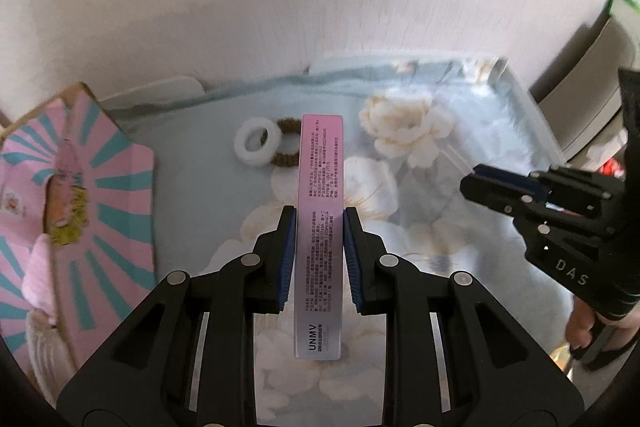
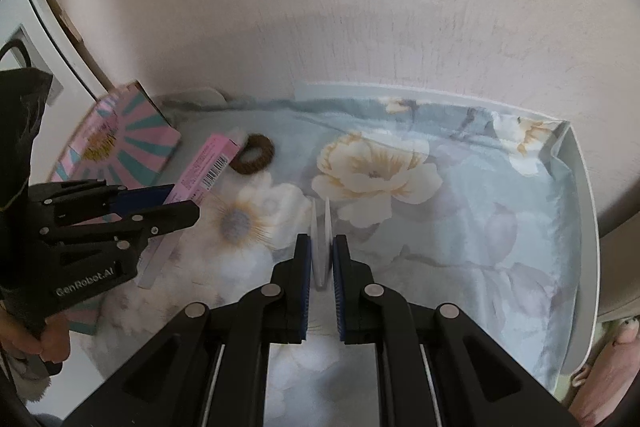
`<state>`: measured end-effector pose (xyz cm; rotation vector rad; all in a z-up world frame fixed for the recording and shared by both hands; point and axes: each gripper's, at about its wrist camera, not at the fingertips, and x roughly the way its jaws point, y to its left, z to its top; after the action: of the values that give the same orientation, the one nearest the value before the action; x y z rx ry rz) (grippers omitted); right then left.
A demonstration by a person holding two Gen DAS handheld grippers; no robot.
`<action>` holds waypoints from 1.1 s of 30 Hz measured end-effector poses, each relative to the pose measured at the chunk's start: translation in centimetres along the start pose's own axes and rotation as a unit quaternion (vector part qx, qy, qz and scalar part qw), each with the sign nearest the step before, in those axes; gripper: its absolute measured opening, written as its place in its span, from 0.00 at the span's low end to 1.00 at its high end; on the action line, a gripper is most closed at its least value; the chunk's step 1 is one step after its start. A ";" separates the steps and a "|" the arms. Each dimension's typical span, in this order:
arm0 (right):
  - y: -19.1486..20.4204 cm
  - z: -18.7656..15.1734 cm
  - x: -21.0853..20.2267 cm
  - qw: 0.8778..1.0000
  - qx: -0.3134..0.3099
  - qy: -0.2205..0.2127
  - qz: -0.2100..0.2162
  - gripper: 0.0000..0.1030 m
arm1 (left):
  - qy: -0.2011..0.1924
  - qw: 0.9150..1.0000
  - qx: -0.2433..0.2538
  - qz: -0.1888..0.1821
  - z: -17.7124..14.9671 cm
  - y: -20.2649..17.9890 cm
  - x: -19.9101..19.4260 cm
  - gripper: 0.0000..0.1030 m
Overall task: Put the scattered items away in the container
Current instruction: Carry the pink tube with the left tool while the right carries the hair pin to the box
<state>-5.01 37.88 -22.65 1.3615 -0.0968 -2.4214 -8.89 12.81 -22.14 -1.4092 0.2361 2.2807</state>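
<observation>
The left gripper (image 1: 319, 251) is clamped on a long pink box (image 1: 320, 211) with printed text, its blue pads (image 1: 286, 259) pressing the box's two long sides near the middle. The box runs lengthwise away from the camera and hangs above the floral cloth (image 1: 440, 195), not touching it. In the right wrist view the same box (image 2: 208, 167) shows a barcode on one face and slants up toward the far left of the cloth.

The right gripper (image 2: 320, 259) is closed on thin white discs (image 2: 321, 247), held on edge between its pads (image 2: 303, 279); two rims show side by side above the fingertips. Whether there are more than two I cannot tell.

The cloth covers a pale tray (image 2: 580, 187) whose raised rim shows along the far edge and right edge. Behind it stands a pinkish wall (image 2: 320, 7).

On the cloth near the far edge, left of centre, lie a white ring (image 1: 256, 143) and a brown hair tie (image 1: 286, 143), touching each other; the box's far end hides part of the tie from the left camera.

At the left edge of the cloth sits the container (image 1: 80, 211), a carton with pink and teal rays on its flap. Something pink and soft (image 1: 38, 279) lies inside it.

A hand (image 2: 48, 343) grips the left gripper's handle.
</observation>
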 end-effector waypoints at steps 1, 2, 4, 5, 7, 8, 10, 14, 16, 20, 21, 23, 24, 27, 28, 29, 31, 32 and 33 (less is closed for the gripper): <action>0.0 0.2 -0.7 1.000 0.004 -0.005 0.005 0.10 | -0.003 1.000 -0.003 -0.001 0.2 -0.2 -0.5 0.20; 0.4 0.5 -1.0 1.000 0.007 -0.010 0.007 0.10 | -0.007 1.000 -0.007 -0.004 0.3 0.0 -1.6 0.20; 1.0 1.0 -2.3 1.000 0.010 -0.021 0.016 0.10 | -0.018 1.000 -0.012 -0.013 0.8 0.6 -3.7 0.20; 1.0 1.0 -3.1 0.999 0.010 -0.025 0.018 0.10 | -0.025 0.999 -0.014 -0.015 0.7 1.2 -5.3 0.20; 2.0 1.8 -4.4 0.999 0.009 -0.036 0.026 0.10 | -0.041 0.999 -0.016 -0.015 0.7 2.2 -8.3 0.20; 2.6 2.2 -4.8 0.999 0.008 -0.041 0.027 0.10 | -0.049 0.999 -0.018 -0.012 0.7 2.7 -9.6 0.20; 3.8 3.2 -6.0 0.998 0.004 -0.052 0.038 0.10 | -0.063 0.998 -0.022 0.000 0.4 4.0 -12.3 0.20; 7.3 5.2 -8.4 0.995 -0.021 -0.075 0.056 0.10 | -0.080 0.995 -0.037 0.038 -0.6 7.6 -16.7 0.20; 9.4 6.1 -9.2 0.993 -0.029 -0.083 0.085 0.10 | -0.086 0.994 -0.044 0.059 -1.3 9.9 -18.6 0.20; 14.0 7.1 -9.1 0.987 -0.061 -0.080 0.127 0.10 | -0.092 0.989 -0.058 0.103 -3.0 13.6 -21.0 0.20; 15.7 7.2 -8.5 0.986 -0.076 -0.075 0.132 0.10 | -0.091 0.988 -0.062 0.109 -3.4 14.4 -21.2 0.20; 17.8 7.3 -7.5 0.983 -0.091 -0.063 0.144 0.10 | -0.083 0.988 -0.073 0.111 -4.5 16.0 -21.0 0.20; 19.3 7.3 -6.5 0.982 -0.102 -0.052 0.152 0.10 | -0.077 0.988 -0.076 0.112 -5.1 16.5 -20.6 0.20; 22.5 7.1 -3.9 0.977 -0.120 -0.021 0.173 0.10 | -0.051 0.989 -0.086 0.110 -7.0 17.2 -18.0 0.20; 23.6 6.9 -2.6 0.976 -0.121 -0.004 0.184 0.10 | -0.041 0.989 -0.088 0.109 -7.8 17.5 -17.0 0.20; 24.7 6.5 -1.1 0.974 -0.119 0.017 0.194 0.10 | -0.031 0.990 -0.092 0.104 -8.5 17.8 -16.1 0.20; 25.8 5.9 1.0 0.974 -0.116 0.041 0.190 0.10 | -0.013 0.990 -0.100 0.099 -10.0 18.2 -14.3 0.20; 26.5 5.6 2.0 0.975 -0.117 0.054 0.180 0.10 | -0.005 0.990 -0.103 0.097 -10.6 18.3 -13.6 0.20; 27.2 5.1 3.2 0.977 -0.117 0.068 0.164 0.10 | 0.002 0.990 -0.106 0.093 -11.1 18.5 -12.9 0.20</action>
<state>-3.32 10.87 -16.23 1.2854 0.0004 -1.9945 -3.50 -11.26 -17.52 -1.5546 0.1357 2.5175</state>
